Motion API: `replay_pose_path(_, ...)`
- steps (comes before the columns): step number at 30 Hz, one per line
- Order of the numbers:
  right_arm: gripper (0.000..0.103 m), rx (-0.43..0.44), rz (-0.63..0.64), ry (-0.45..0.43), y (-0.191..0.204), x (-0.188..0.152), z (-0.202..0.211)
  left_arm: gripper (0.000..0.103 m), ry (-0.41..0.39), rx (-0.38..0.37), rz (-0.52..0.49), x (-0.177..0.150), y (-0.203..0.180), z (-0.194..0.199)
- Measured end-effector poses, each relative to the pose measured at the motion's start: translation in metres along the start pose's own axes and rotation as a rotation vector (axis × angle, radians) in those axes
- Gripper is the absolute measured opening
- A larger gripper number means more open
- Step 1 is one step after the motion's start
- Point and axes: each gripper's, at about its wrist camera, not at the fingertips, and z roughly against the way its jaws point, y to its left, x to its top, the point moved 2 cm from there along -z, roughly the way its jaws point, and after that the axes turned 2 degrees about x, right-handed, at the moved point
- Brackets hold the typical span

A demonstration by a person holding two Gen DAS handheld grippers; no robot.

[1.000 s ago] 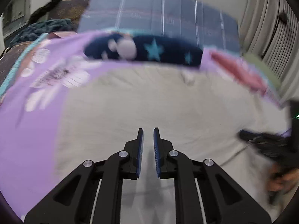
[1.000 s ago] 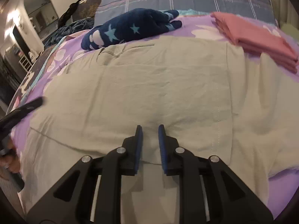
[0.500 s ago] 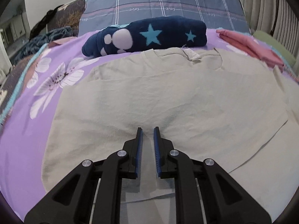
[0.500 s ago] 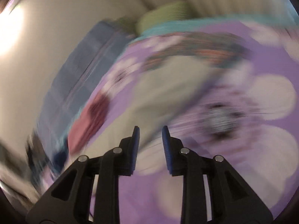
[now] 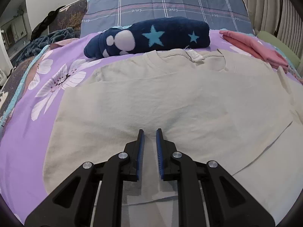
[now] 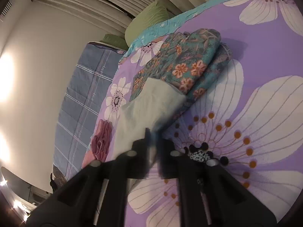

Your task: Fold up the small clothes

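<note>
A beige T-shirt (image 5: 170,94) lies flat on the purple flowered bedspread (image 5: 28,132), collar and label at the far end. My left gripper (image 5: 150,132) hovers low over the shirt's middle, its jaws a narrow gap apart and empty. In the right wrist view, rolled sideways, my right gripper (image 6: 154,132) is blurred at the edge of a beige sleeve (image 6: 147,109); whether it holds the cloth cannot be told.
A rolled navy blanket with stars (image 5: 151,36) lies past the collar. Folded pink clothes (image 5: 253,45) sit at the far right. A teal floral folded cloth (image 6: 180,64) lies beyond the sleeve. Plaid pillow (image 5: 170,3) at the back.
The left gripper swung from the left side to face the shirt squarely and has settled. The right gripper left the shirt's middle, rolled sideways and reached the sleeve at the shirt's edge.
</note>
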Motion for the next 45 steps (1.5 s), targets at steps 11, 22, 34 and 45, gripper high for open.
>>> replay_pose_path(11,0.005,0.426,0.472,0.219,0.235,-0.148,-0.015,0.015,0.000,-0.084,0.074,0.000,0.011,-0.001)
replay_pose_path(22,0.005,0.389,0.998,0.768,0.253,-0.434,-0.069,0.027,-0.010,-0.320,0.249,-0.004,0.038,-0.003)
replay_pose_path(34,0.005,0.438,1.017,0.844,0.237,-0.435,-0.057,0.047,0.029,-0.600,0.325,-0.006,0.021,0.029)
replay_pose_path(45,0.005,0.477,1.064,0.860,0.235,-0.449,-0.050,0.053,0.158,-0.720,0.390,-0.004,-0.013,0.015)
